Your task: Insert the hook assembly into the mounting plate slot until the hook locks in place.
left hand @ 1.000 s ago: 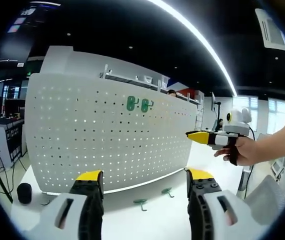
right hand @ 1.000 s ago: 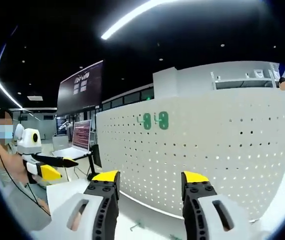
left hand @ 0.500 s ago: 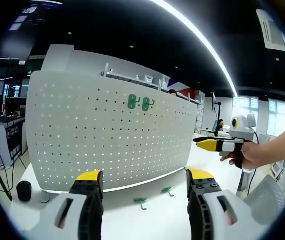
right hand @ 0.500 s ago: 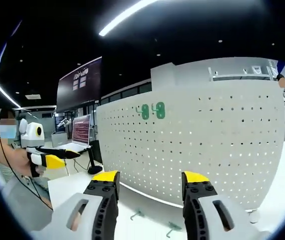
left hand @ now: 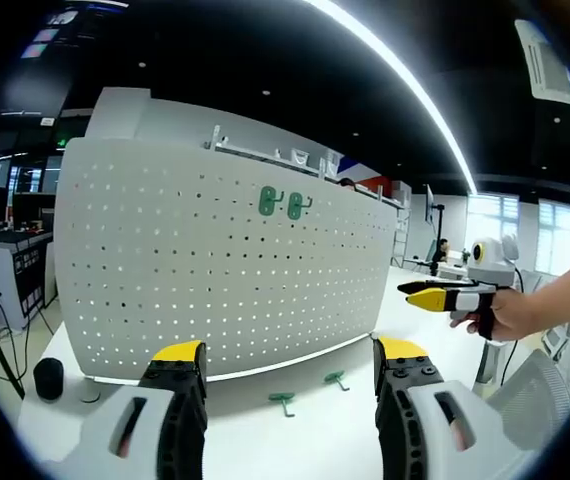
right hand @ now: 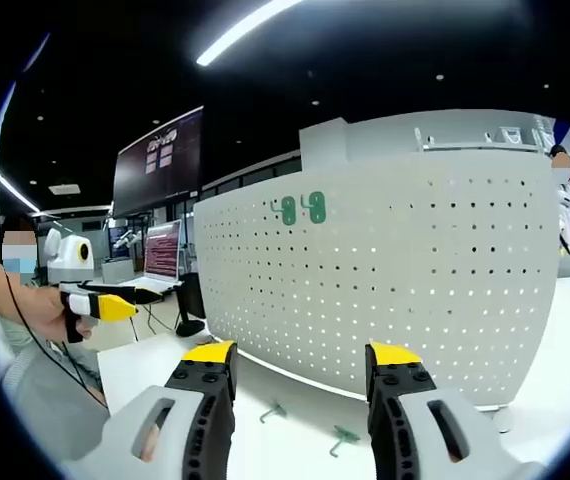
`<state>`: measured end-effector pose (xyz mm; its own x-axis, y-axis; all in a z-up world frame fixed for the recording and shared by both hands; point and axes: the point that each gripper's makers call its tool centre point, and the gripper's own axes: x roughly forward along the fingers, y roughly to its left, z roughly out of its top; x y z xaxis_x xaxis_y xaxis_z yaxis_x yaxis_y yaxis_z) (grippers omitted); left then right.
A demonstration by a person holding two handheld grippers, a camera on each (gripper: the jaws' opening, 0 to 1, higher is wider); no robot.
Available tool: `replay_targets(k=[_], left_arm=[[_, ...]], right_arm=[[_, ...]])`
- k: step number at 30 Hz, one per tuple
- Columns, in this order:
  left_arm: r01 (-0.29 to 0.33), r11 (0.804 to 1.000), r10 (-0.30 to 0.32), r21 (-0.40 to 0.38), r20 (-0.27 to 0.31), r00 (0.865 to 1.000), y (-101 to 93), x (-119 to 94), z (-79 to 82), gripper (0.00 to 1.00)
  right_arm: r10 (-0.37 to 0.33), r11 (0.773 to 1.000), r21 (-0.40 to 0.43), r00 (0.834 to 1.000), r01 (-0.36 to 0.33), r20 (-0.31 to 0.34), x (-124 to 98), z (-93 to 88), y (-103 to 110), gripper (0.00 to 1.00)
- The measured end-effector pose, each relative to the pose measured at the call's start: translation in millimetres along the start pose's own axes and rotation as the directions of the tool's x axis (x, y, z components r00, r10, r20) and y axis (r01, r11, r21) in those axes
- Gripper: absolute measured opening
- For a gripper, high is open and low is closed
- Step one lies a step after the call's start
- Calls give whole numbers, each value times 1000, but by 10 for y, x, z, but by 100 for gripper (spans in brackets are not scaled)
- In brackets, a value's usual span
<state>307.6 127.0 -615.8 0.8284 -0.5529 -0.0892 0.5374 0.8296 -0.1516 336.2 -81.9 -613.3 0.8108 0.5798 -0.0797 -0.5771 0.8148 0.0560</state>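
Lying flat on the table [left hand: 325, 430], two green hooks [left hand: 283, 402] before the white pegboard [left hand: 215, 270].

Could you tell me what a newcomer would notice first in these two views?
The tall white pegboard standing on the table dominates, with two green hooks already hung near its top. Two more green hooks lie loose on the table at its foot, and both grippers, left gripper and right gripper, are open.
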Motion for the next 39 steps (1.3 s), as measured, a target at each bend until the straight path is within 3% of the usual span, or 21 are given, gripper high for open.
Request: replay_targets(k=[13, 39], left_arm=[[1, 1000, -1, 0, -5, 1000, 9, 3, -24, 70], [-14, 1000, 13, -21, -60, 998, 77, -88, -289, 69]], right_arm=[[3, 1000, 13, 1000, -2, -16, -53, -72, 18, 50], [2, 996, 90, 992, 9, -129, -412, -547, 15, 52]])
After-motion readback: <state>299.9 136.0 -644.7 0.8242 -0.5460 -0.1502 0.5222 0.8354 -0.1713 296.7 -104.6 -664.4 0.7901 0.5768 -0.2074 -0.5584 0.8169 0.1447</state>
